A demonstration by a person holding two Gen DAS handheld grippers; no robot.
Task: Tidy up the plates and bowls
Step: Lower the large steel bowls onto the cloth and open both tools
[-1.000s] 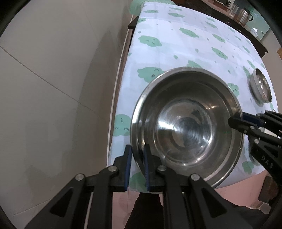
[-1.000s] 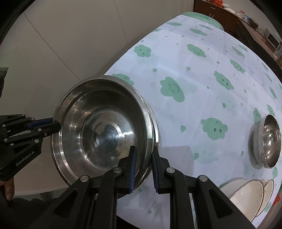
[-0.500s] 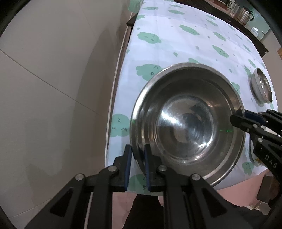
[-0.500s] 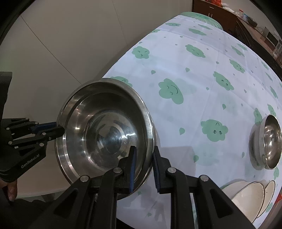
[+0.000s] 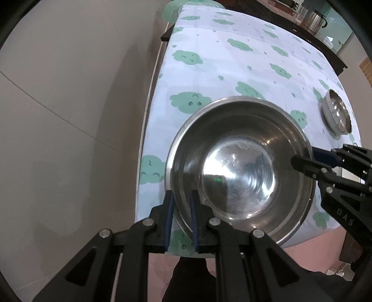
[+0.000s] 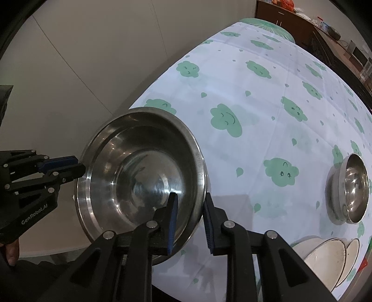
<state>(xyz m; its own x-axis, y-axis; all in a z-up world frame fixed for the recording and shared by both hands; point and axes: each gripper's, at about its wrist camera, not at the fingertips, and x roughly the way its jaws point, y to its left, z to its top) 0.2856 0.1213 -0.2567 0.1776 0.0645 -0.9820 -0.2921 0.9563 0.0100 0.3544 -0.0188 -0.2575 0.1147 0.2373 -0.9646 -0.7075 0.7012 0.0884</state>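
Cloud-print tablecloth (image 5: 232, 67), steel bowl (image 5: 239, 167) empty, both tools gripping

Home dining room, clothed table (image 6: 267, 97), kettle (image 5: 315, 17)

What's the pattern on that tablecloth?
Green smiling clouds on the white tablecloth, clearest in the right wrist view.

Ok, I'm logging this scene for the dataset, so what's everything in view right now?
large steel bowl: one, silver, near corner of the table, clamped at opposite rim points by both grippers
small steel bowl: one, silver, on the table toward its right edge
white bowls: a stack, count unclear, white, near right corner
tablecloth: one, white with green clouds, covering the table
kettle: one, metallic, on a dark counter beyond the table
left hand-held gripper: black, blue pads, shut on the large bowl's rim
right hand-held gripper: black, blue pads, shut on the opposite rim
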